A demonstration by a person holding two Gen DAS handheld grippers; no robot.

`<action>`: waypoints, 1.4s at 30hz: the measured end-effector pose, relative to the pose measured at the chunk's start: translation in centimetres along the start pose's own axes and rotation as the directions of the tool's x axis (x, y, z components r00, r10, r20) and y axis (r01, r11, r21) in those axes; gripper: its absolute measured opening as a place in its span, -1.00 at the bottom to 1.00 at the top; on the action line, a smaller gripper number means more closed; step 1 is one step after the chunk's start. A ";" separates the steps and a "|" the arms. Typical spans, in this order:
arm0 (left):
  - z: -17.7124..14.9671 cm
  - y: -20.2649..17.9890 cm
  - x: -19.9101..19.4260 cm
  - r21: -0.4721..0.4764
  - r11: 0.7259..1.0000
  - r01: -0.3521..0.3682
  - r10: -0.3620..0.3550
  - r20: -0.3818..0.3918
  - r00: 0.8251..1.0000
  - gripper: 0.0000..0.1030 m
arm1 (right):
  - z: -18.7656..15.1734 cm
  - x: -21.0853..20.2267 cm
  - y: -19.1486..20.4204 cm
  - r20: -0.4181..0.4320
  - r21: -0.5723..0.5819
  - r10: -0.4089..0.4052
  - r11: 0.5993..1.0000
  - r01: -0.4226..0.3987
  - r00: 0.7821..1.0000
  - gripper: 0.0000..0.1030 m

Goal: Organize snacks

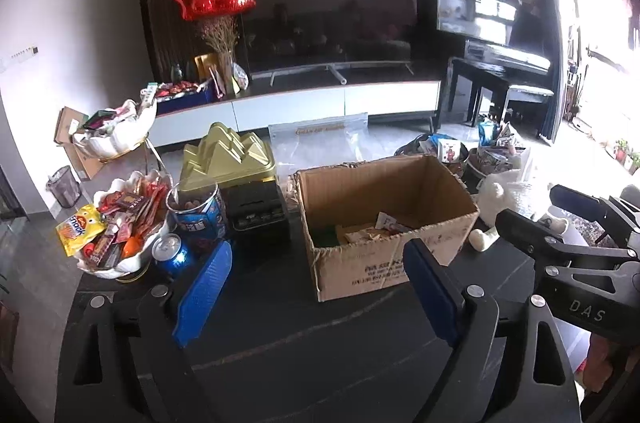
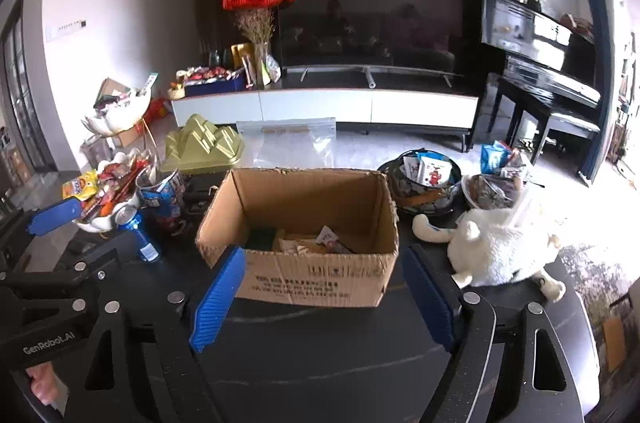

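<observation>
1. Cardboard box (image 2: 304, 223) sits mid-counter (image 2: 320, 363), flaps open, a few snack packets (image 2: 328, 237) loose in the bottom.
2. Left tongs (image 1: 316, 287) are spread wide, nothing between the blue pads.
3. Right tongs (image 2: 324, 291) are spread too and empty, lined up with the box's near wall.
4. White snack bowl (image 1: 120, 223) is heaped up at the counter's left edge, blue can (image 1: 172, 253) just beside it.
5. Plush toy (image 2: 500, 247) lies toward the right edge.

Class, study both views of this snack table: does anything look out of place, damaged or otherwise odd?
Two things stand out. The cardboard box has ragged, torn top edges where its flaps are gone. A white plush toy lies sprawled beside it on the table, not a snack like its neighbours.
</observation>
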State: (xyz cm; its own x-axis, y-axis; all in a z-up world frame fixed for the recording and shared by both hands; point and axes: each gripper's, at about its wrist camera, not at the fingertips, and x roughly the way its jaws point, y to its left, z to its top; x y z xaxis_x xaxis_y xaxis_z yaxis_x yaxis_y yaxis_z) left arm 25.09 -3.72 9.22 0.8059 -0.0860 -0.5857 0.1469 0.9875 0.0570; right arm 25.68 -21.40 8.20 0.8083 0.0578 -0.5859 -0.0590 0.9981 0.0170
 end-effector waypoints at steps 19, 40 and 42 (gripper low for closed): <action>-5.8 -0.9 -8.4 0.010 1.000 -0.007 0.006 0.148 0.989 0.93 | -6.5 -8.2 0.4 0.113 0.020 -0.016 1.000 0.014 0.993 0.71; -10.0 -1.6 -11.6 0.005 1.000 -0.013 0.011 0.185 0.983 0.94 | -10.5 -11.7 0.9 0.135 0.031 0.001 0.999 -0.005 0.991 0.71; -10.0 -1.7 -11.7 0.006 1.000 -0.013 0.011 0.186 0.983 0.94 | -10.5 -11.7 1.0 0.135 0.032 0.002 0.999 -0.007 0.991 0.71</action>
State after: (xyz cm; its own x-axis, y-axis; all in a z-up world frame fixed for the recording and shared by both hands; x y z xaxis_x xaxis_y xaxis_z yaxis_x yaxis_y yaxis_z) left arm 9.71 -3.04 7.86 0.9000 -0.0978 -0.4249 0.1401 0.9877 0.0694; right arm 9.99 -21.34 6.56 0.8801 0.0623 -0.4707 -0.0454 0.9979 0.0472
